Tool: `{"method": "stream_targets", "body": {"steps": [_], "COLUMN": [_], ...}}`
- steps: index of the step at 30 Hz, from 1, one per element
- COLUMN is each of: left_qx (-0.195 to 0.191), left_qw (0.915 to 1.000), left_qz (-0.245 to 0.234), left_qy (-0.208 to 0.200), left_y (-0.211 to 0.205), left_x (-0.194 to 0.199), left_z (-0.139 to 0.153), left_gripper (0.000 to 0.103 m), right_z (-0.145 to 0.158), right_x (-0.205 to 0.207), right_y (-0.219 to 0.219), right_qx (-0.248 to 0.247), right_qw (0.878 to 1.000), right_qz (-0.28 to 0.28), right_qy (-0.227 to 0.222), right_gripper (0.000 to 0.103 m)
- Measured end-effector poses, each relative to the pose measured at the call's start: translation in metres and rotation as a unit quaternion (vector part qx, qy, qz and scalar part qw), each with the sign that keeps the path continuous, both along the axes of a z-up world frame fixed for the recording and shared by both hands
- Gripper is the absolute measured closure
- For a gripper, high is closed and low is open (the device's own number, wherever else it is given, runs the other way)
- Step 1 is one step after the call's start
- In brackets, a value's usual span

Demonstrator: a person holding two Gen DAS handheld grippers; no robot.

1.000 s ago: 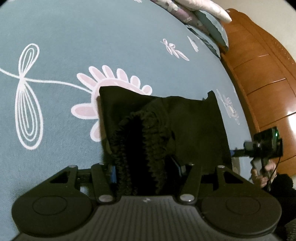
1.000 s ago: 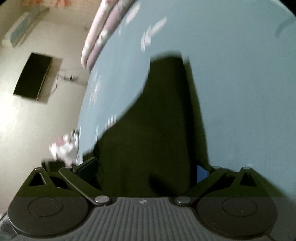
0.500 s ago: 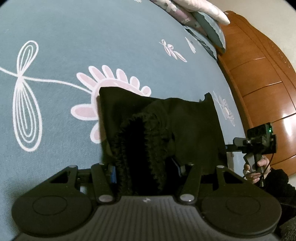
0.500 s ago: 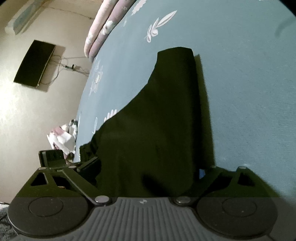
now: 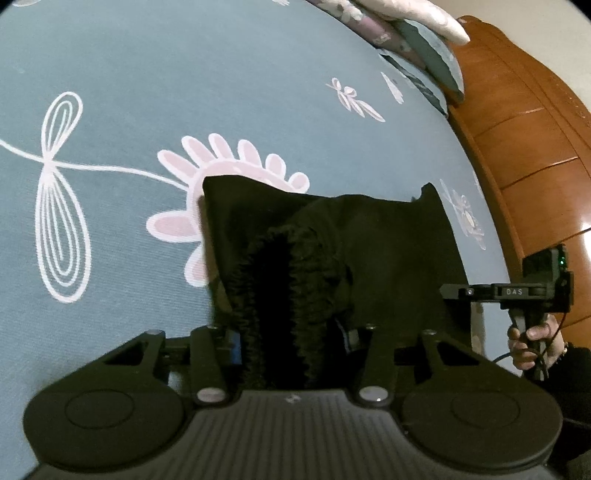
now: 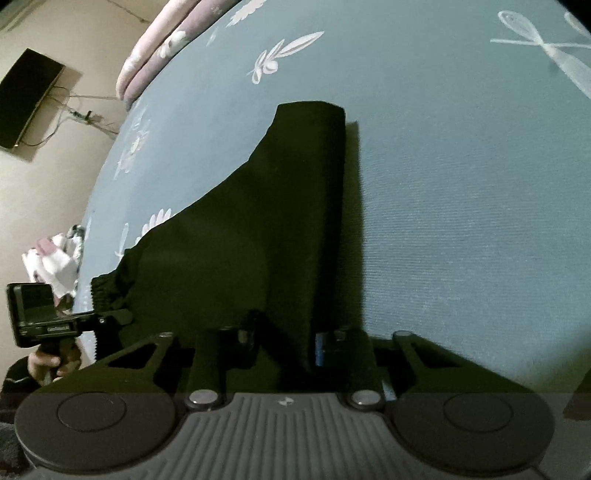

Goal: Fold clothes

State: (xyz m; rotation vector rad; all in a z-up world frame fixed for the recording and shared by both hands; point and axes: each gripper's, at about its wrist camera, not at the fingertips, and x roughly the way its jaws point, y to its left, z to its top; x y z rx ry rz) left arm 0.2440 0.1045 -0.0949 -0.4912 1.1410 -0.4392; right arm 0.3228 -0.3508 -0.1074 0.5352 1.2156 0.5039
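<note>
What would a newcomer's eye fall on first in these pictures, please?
Most likely the black garment, spread on the blue floral bedspread and gripped at its near edge by both claws: the left claw on the ruffled waistband, the right claw on a flat edge. Then the wooden headboard at right.

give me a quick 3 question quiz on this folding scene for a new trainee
1. True or false: the black garment lies on a plain white sheet.
2. Multiple choice: what does the left gripper hold? A) the gathered elastic waistband B) a pillow C) nothing
3. Short answer: in the left wrist view, what stands along the right side of the bed?

Key
1. False: the bedspread is blue-grey with white and pink flower prints.
2. A: the ruffled waistband sits between its fingers.
3. A wooden headboard, with pillows against it; the right gripper also grips the garment.
</note>
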Motion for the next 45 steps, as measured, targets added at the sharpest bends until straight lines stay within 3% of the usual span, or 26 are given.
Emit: {"method": "stream_targets", "body": {"steps": [7, 16, 23, 28, 37, 45], "left_qx": [-0.001, -0.021, -0.023, -0.023, -0.017, -0.020], "left_qw": [0.9998, 0.9968, 0.9930, 0.9865, 0.9612, 0.9315], "left_qz": [-0.009, -0.031, -0.066, -0.114, -0.237, -0.327], "left_qy": [-0.020, -0.070, -0.095, -0.116, -0.140, -0.158], "left_y": [-0.002, -0.013, -0.037, -0.068, -0.172, -0.277], "left_x": [-0.001, 0.004, 0.024, 0.052, 0.105, 0.129], "left_z": [0.019, 0.050, 0.067, 0.071, 0.082, 0.097], "left_gripper": [0.072, 0.073, 0.074, 0.074, 0.074, 0.075], "right_z": [0.006, 0.038, 0.061, 0.066, 0.076, 0.082], "right_x": [-0.014, -0.037, -0.061, -0.087, -0.137, -0.179], "right_y": [-0.007, 0.006, -0.001, -0.015, -0.062, -0.107], "right_qx": [0.044, 0.073, 0.081, 0.078, 0.072, 0.052], "right_qw": [0.999, 0.995, 0.992, 0.988, 0.969, 0.937], "right_qz": [-0.029, -0.027, -0.039, -0.084, -0.190, -0.296], "right_qy": [-0.013, -0.062, -0.091, -0.105, -0.141, -0.178], "right_gripper": [0.080, 0.080, 0.079, 0.079, 0.079, 0.078]}}
